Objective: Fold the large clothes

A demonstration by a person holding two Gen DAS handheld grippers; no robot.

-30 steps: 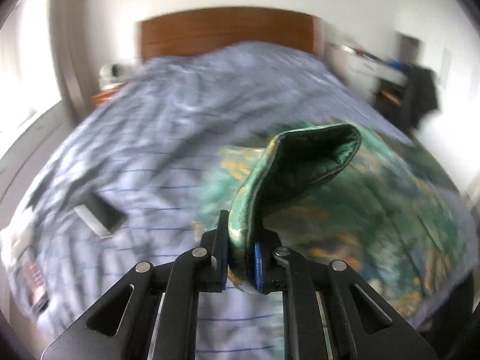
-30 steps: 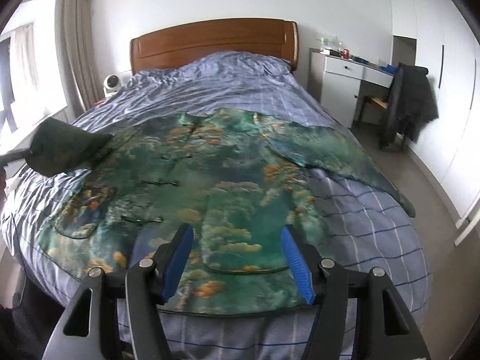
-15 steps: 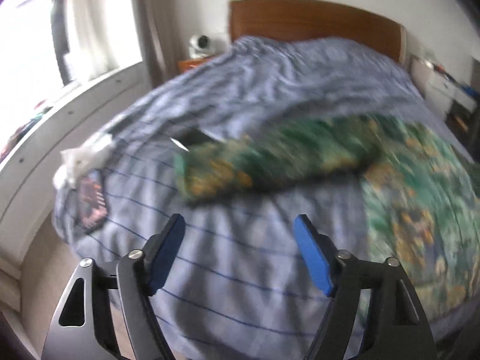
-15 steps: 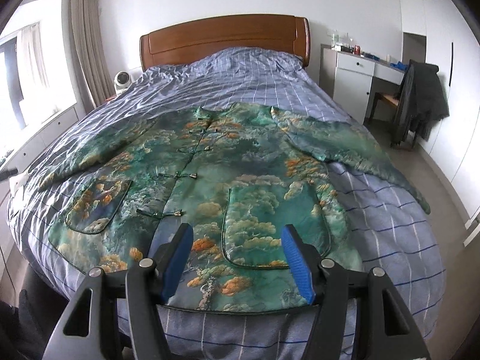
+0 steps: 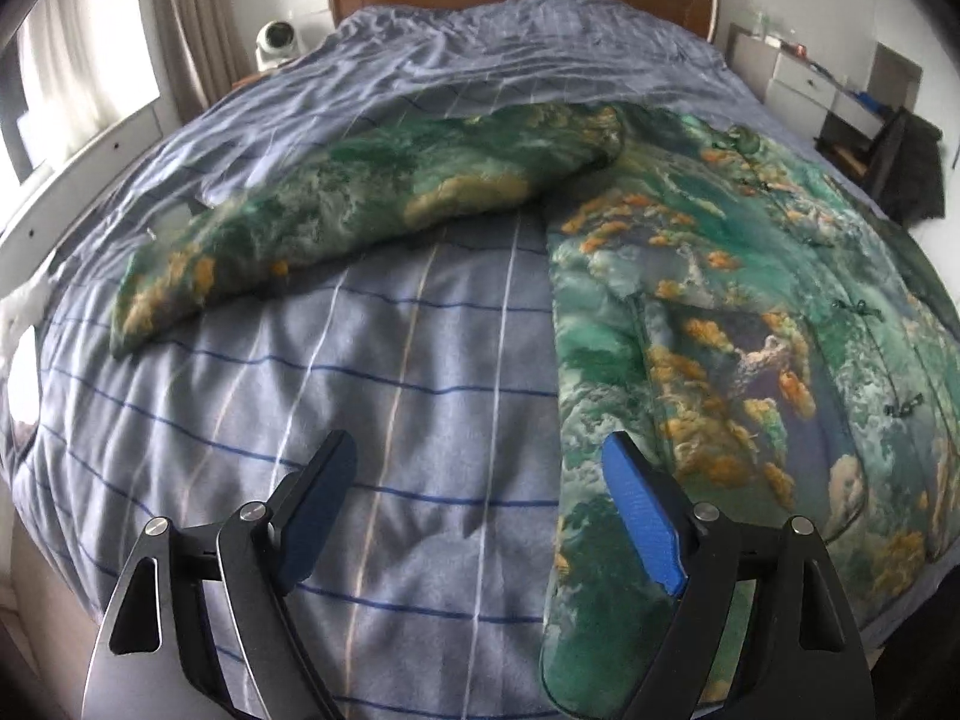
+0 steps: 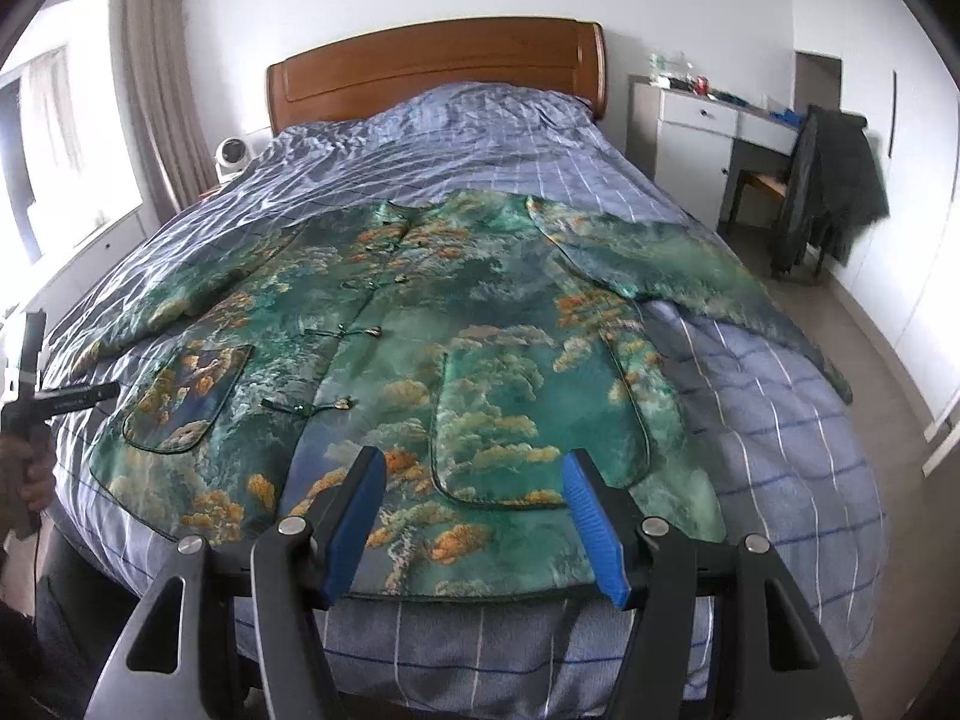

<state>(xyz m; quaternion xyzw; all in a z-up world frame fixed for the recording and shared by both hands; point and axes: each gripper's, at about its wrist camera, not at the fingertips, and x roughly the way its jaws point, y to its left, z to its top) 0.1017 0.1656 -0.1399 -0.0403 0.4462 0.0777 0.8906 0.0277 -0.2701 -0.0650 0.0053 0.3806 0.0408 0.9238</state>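
**Green jacket spread flat on the bed, both tools holding nothing**

In the left wrist view, the left tool sits at the bottom middle of the frame. Its jaws are opening, and nothing is between them. Only the blue striped blanket shows in the gap. The right blue pad is in front of the side edge of the green jacket, but I cannot tell if it touches. Farther back, in the left middle of the frame, one sleeve lies flat on the blanket, reaching out to the left.

In the right wrist view, the right tool is at the bottom middle, let go and apart, with nothing gripped. Just past it is the bottom hem of the jacket. The jacket lies open-side up in the middle of the bed, with two pockets and small knot buttons down the front. The other sleeve stretches to the right edge of the bed. At the left edge, a hand holds the other tool. At the top is the wooden headboard. A white desk and a dark coat on a chair are at the upper right.
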